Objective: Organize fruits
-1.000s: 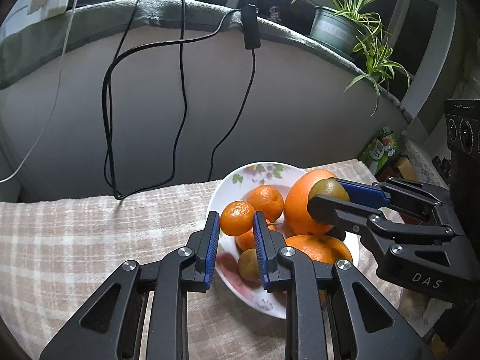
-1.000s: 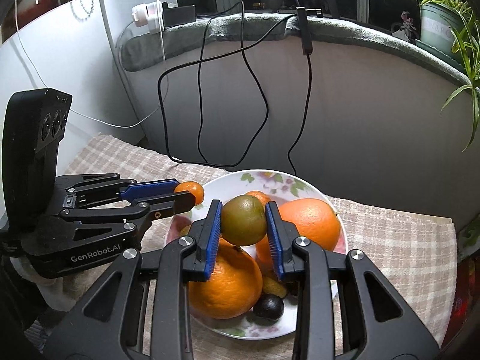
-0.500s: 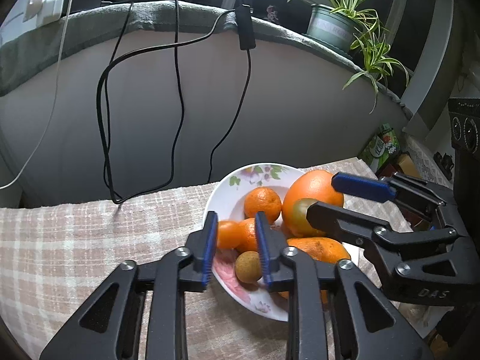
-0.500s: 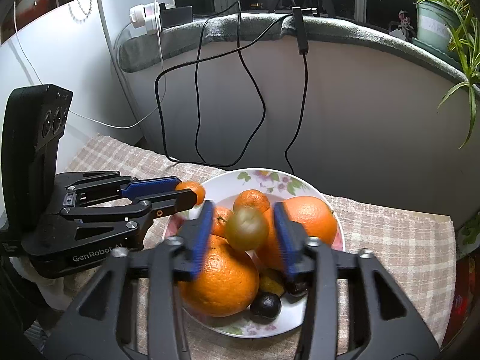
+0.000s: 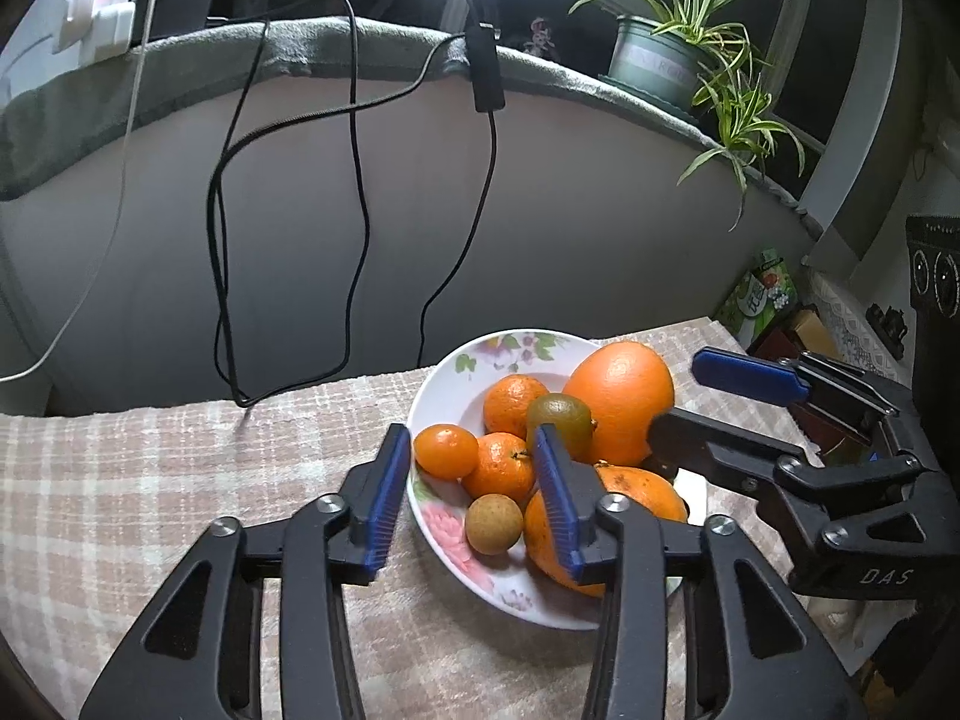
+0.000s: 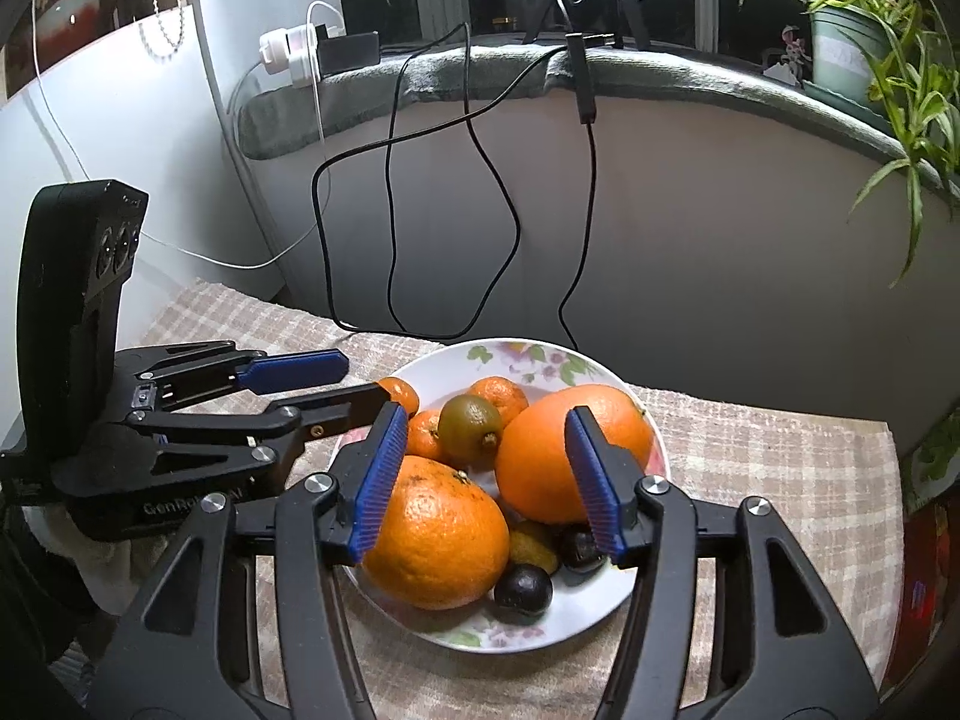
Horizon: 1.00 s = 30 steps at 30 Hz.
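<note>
Both sets of jaws just opened over the fruit plate [image 6: 606, 615].

Left gripper [image 5: 474, 495] hanging above the near rim, jaws apart, gripping nothing, small mandarin [image 5: 446, 451] lying free in the plate. Right gripper [image 6: 489, 480] likewise spread wide and empty, green-brown fruit [image 6: 470, 425] resting among the two big oranges [image 6: 435, 543] on the checked worktop [image 6: 750, 456].

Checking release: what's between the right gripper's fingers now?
Nothing gripped. In the right wrist view the right gripper, jaws just opening, frames two big oranges lying in the plate.
</note>
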Tool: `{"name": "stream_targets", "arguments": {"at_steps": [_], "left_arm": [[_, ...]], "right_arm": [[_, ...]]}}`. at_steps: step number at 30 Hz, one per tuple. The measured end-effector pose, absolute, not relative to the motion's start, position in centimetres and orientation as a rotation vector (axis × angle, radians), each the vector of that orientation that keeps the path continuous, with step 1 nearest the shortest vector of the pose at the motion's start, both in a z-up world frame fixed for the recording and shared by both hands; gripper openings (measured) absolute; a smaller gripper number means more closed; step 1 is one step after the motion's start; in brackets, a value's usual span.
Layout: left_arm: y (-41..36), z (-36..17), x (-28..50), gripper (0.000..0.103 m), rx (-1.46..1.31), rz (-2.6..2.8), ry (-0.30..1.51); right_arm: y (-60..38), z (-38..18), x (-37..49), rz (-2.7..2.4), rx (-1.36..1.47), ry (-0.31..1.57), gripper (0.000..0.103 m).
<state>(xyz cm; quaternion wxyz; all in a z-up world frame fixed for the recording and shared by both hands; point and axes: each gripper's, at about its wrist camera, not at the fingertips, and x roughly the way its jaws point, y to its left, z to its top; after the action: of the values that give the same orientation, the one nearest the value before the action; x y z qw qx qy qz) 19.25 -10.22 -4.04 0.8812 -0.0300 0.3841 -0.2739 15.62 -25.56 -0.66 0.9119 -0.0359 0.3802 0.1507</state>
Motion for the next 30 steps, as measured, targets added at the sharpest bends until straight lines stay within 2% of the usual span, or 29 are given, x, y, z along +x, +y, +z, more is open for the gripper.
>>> {"name": "stream_targets", "arguments": {"at_steps": [1, 6, 8, 10, 12, 15, 19, 30], "left_arm": [[-10.1, -3.9, 19.1, 0.045, -0.063, -0.568, 0.796], [-9.3, -3.3, 17.8, 0.046, -0.067, -0.558, 0.781], [-8.9, -3.0, 17.0, 0.052, -0.068, -0.550, 0.772], [-8.5, -2.7, 16.3, 0.057, -0.071, -0.539, 0.765], [-8.2, -2.4, 15.5, 0.062, -0.072, -0.531, 0.759], [-8.0, -1.8, 14.2, 0.065, -0.074, -0.518, 0.748], [-7.8, -1.1, 12.5, 0.075, -0.079, -0.504, 0.735], [-8.1, -0.4, 9.0, 0.075, -0.056, -0.467, 0.699]], "right_arm": [[-25.7, -0.6, 15.4, 0.306, -0.067, 0.777, 0.070], [-26.5, -0.1, 14.0, 0.287, -0.046, 0.760, 0.070], [-26.8, 0.1, 13.5, 0.277, -0.041, 0.754, 0.076], [-27.1, 0.4, 12.7, 0.264, -0.034, 0.740, 0.087], [-27.4, 0.8, 11.9, 0.252, -0.030, 0.724, 0.090], [-27.6, 1.2, 10.8, 0.240, -0.033, 0.710, 0.090], [-27.9, 1.5, 9.5, 0.224, -0.041, 0.702, 0.094], [-28.6, 1.8, 6.7, 0.178, -0.046, 0.676, 0.094]]}}
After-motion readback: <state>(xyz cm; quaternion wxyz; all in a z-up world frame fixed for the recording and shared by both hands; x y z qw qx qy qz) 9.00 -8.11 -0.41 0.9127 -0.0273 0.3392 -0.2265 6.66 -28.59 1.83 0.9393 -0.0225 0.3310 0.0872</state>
